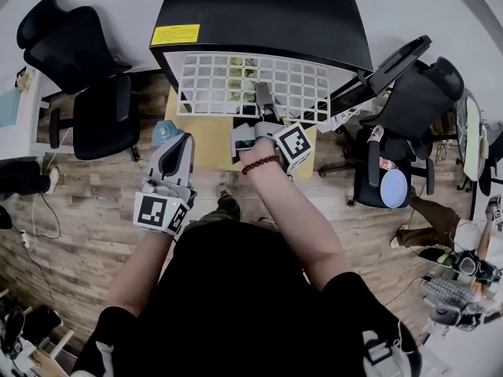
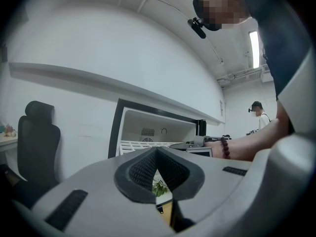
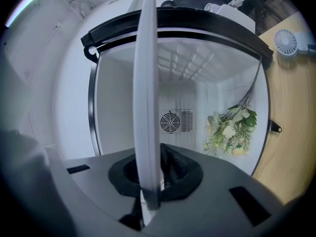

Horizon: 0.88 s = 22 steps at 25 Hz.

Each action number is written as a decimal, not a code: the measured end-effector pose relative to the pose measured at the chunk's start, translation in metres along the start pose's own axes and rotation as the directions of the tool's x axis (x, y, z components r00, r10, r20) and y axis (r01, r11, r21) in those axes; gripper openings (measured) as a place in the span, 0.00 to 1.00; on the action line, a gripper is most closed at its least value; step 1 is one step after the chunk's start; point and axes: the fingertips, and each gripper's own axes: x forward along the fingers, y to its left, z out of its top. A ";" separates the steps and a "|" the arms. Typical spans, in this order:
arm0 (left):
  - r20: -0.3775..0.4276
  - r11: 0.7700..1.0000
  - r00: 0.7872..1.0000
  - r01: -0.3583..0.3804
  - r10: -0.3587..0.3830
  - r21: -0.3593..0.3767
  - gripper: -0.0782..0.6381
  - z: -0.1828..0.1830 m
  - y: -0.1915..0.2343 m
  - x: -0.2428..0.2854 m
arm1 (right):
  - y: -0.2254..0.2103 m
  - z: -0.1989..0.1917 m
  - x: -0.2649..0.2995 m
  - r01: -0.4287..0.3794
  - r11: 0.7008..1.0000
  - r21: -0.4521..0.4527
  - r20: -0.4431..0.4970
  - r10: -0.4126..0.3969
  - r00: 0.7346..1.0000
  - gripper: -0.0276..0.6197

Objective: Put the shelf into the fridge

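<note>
The white grid shelf [image 1: 244, 85] sticks out level from the open front of the black fridge [image 1: 259, 14]. My right gripper [image 1: 264, 104] is shut on the middle of the shelf's near edge. In the right gripper view the shelf [image 3: 147, 93] runs edge-on between the jaws of the right gripper [image 3: 150, 181] into the white fridge interior [image 3: 177, 83]. My left gripper [image 1: 182, 144] hangs to the left of the shelf, shut and holding nothing. Its camera looks over the left gripper [image 2: 157, 154] at the fridge opening [image 2: 148, 127] and the shelf [image 2: 140, 144].
A bunch of flowers [image 3: 229, 130] lies inside the fridge below the shelf. A light wooden board [image 1: 208, 144] lies before the fridge with a small blue fan [image 1: 165, 132] on it. Black office chairs stand at left [image 1: 86, 77] and right [image 1: 409, 100].
</note>
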 end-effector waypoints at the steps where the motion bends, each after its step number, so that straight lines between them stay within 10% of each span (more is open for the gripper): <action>1: 0.001 1.000 1.000 -0.001 0.001 0.000 0.13 0.001 0.000 0.000 | 0.000 0.000 0.001 0.001 1.000 0.004 -0.001 -0.001 1.000 0.11; 22: 0.025 1.000 0.999 -0.027 0.027 -0.008 0.13 0.008 0.002 0.002 | 0.002 0.014 0.062 0.012 1.000 -0.016 -0.013 -0.012 1.000 0.11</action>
